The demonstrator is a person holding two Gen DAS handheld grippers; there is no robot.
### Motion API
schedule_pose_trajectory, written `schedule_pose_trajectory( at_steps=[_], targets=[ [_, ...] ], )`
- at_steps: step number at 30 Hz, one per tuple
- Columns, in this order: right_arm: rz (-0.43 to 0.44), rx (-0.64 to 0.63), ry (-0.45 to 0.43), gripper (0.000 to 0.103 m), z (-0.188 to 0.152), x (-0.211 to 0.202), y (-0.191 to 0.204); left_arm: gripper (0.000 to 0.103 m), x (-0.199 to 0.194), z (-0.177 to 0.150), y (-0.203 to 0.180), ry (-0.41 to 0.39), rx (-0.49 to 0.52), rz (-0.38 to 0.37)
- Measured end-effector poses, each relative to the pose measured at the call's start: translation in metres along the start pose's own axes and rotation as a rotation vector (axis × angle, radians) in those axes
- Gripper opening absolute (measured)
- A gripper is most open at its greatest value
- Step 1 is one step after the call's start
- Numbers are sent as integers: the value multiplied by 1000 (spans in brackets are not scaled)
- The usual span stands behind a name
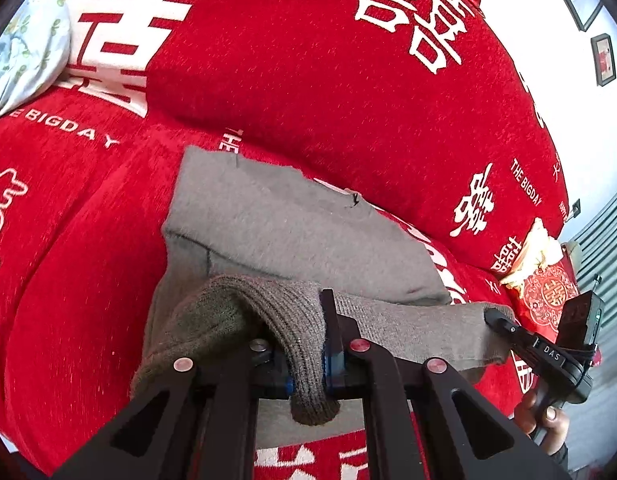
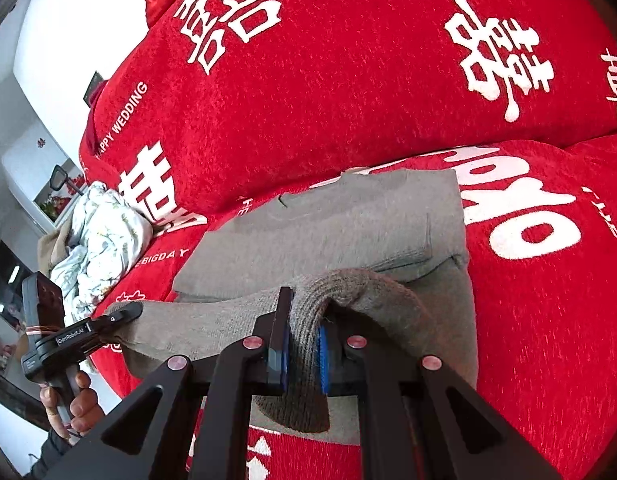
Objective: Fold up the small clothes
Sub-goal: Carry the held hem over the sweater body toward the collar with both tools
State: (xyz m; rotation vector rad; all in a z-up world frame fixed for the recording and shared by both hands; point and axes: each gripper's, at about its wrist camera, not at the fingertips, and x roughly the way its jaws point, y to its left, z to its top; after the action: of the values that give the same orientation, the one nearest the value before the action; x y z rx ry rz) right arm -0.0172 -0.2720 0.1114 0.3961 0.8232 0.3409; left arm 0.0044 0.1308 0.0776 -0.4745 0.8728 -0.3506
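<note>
A: What is held, and by which tool?

B: The ribbed hem of a grey knitted sweater (image 1: 300, 236) is clamped in both tools. The left gripper (image 1: 308, 360) is closed on one corner of the hem, the right gripper (image 2: 302, 354) on the other corner; in each wrist view a thick roll of rib is seen pinched between the blue pads, with the end of it hanging out below the jaws.

A: And where is the garment lying?

B: On the seat of a sofa under a red cover (image 1: 88, 260) printed with white characters. The far part of the sweater is spread flat up to the foot of the red back cushion (image 1: 308, 80); the near part is lifted off the seat (only slightly, it is judged) and stretched taut between the two tools.

A: Which relation matters for the coming move?

B: The body of the sweater lies straight ahead of both grippers, toward the back cushion, while the held hem runs crosswise from one hand to the other. Neither hand is placed nearer; the edge is shared evenly. A fold is probably to be made by carrying the hem forward over the flat part, the two corners being kept level so that the edge lands square.
</note>
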Motion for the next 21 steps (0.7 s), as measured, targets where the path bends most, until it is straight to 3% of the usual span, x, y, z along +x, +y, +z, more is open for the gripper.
schedule_pose_trajectory(
  at_steps=[21],
  targets=[
    [-36, 32, -10, 12, 39, 22, -9, 10, 30, 43, -22, 1, 34, 54]
  ],
)
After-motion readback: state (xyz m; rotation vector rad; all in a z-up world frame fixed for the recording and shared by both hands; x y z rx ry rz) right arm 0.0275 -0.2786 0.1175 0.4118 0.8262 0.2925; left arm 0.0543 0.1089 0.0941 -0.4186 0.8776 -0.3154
